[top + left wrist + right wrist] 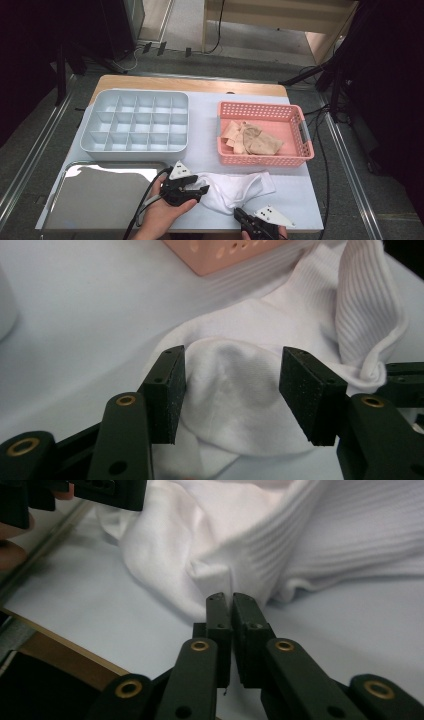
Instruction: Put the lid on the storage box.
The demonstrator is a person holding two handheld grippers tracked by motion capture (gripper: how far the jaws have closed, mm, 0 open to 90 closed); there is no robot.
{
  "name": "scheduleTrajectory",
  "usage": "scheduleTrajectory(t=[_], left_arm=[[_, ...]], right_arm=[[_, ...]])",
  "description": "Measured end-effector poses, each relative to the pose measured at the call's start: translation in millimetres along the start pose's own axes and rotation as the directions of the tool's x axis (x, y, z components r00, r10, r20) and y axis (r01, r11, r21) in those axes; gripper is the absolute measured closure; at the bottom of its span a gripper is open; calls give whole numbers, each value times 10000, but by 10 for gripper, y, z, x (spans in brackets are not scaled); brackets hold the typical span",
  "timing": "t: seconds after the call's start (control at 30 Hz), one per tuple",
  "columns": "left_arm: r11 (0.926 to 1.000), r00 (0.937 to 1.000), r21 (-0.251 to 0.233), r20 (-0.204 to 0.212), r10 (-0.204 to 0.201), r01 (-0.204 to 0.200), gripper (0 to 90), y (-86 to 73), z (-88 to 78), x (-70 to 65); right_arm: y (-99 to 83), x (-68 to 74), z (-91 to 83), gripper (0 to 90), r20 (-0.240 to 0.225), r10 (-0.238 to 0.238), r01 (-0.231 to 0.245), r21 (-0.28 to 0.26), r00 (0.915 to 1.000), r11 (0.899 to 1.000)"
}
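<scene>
No text, label, brand, number or sign can be read anywhere here.

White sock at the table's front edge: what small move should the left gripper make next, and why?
Probably close the left gripper on the white sock. Its jaws stand apart with the sock's rounded end bulging between them, the pads not clearly pressing. The right gripper is already shut on a fold of the sock, so a second grip would let both hands lift or spread it.

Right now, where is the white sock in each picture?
High view: white sock at bottom middle, below the pink basket.
Left gripper view: centre, between the open jaws, basket corner at top.
Right gripper view: across the top, a fold pinched in the jaws.
Shared landmark: the sock's ribbed cuff.
</scene>
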State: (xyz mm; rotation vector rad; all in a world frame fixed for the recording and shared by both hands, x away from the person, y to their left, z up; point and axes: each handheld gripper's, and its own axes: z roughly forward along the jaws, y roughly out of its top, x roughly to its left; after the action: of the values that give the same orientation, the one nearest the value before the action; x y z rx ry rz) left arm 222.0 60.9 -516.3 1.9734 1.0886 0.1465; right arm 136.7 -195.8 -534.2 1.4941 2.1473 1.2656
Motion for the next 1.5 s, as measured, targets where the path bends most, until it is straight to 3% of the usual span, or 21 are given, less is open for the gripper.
scheduleTrajectory(t=[0.07, 0.1, 0.17, 0.23, 0.33, 0.43, 0.6, 0.63, 0.73, 0.77, 0.83, 0.87, 0.93, 1.03, 1.07, 1.1, 1.13, 1.17, 1.23, 1.3, 1.5], left_arm=[[9998, 9998, 122, -151, 164, -162, 545, -1, 45, -41], [9985, 9985, 279, -269, 481, -474, 698, -13, 59, -66], [9981, 9983, 288, -208, 546, -540, 816, -20, 62, -73], [9967, 9972, 325, -76, 747, -744, 845, -28, 43, -76], [9961, 9961, 97, -47, 878, -877, 848, -33, 3, -81], [9958, 9958, 119, -11, 912, -911, 848, -45, 9, -95], [9946, 9946, 89, -35, 1034, -1034, 843, -79, -3, -107], [9937, 9937, 63, -80, 1120, -1119, 843, -85, -9, -108], [9921, 9921, 72, -83, 1249, -1249, 844, -101, -19, -119], [9916, 9915, 22, -53, 1297, -1297, 849, -108, -30, -117], [9910, 9910, -24, -44, 1341, -1341, 854, -112, -46, -116], [9910, 9910, -91, -18, 1338, -1338, 863, -115, -56, -119], [9900, 9903, -249, -15, 1389, -1389, 871, -112, -94, -115], [9851, 9928, -1237, -242, 1176, -1197, 875, -46, -236, -70], [9851, 9928, -1237, -242, 1176, -1197, 875, -46, -236, -70], [9751, 9933, -1917, -491, 1043, -1118, 874, -8, -330, -37], [9751, 9933, -1917, -491, 1043, -1118, 874, -8, -330, -37], [9663, 9920, -2282, -686, 1063, -1193, 871, -3, -380, -14], [9584, 9889, -2498, -880, 1194, -1380, 866, -25, -410, 15], [9686, 9870, -1955, -779, 1405, -1533, 837, -115, -348, 39], [9743, 9836, -1350, -282, 1783, -1805, 740, -256, -320, -2]], right_arm=[[-18, -15, -4, 892, 103, 128, -129, 78, 9999, 9999], [-14, -28, -16, 891, 92, 157, -158, 131, 9998, 9998], [-6, -49, -43, 867, 104, 148, -149, 129, 9998, 9998], [9, -69, -76, 849, 10, 195, -195, -63, 9998, 9998], [226, -176, -285, 812, 371, 526, -476, -1245, 9979, 9911], [394, -195, -326, 771, 549, 639, -549, -1521, 9964, 9868], [743, -246, -54, 607, 643, 1458, -1382, -1094, 9872, 9843], [818, -226, 90, 459, 1002, 1864, -1779, -883, 9773, 9801], [860, -199, 225, 367, 1693, 1870, -1794, -591, 9677, 9820], [859, -209, 352, 396, 2405, 1628, -1682, 18, 9569, 9858], [838, -225, 397, 492, 2754, 1467, -1605, 279, 9501, 9866], [802, -258, 412, 686, 2688, 1621, -1793, 406, 9495, 9830], [751, -327, 377, 868, 2058, 1814, -1895, 202, 9616, 9817], [778, -386, 172, 891, 825, 2145, -2039, -1206, 9732, 9715], [778, -386, 172, 891, 825, 2145, -2039, -1206, 9732, 9715], [818, -411, 33, 892, -202, 2171, -2156, -2394, 9759, 9467], [818, -411, 33, 892, -202, 2171, -2156, -2394, 9759, 9467], [812, -424, -91, 885, -376, 1662, -1694, -3255, 9854, 9303], [790, -434, -113, 882, -339, 1535, -1559, -3349, 9876, 9293], [596, -549, -123, 881, -380, 1638, -1675, -3039, 9858, 9378], [162, -758, -175, 850, 86, 2396, -2335, -1924, 9708, 9531]])
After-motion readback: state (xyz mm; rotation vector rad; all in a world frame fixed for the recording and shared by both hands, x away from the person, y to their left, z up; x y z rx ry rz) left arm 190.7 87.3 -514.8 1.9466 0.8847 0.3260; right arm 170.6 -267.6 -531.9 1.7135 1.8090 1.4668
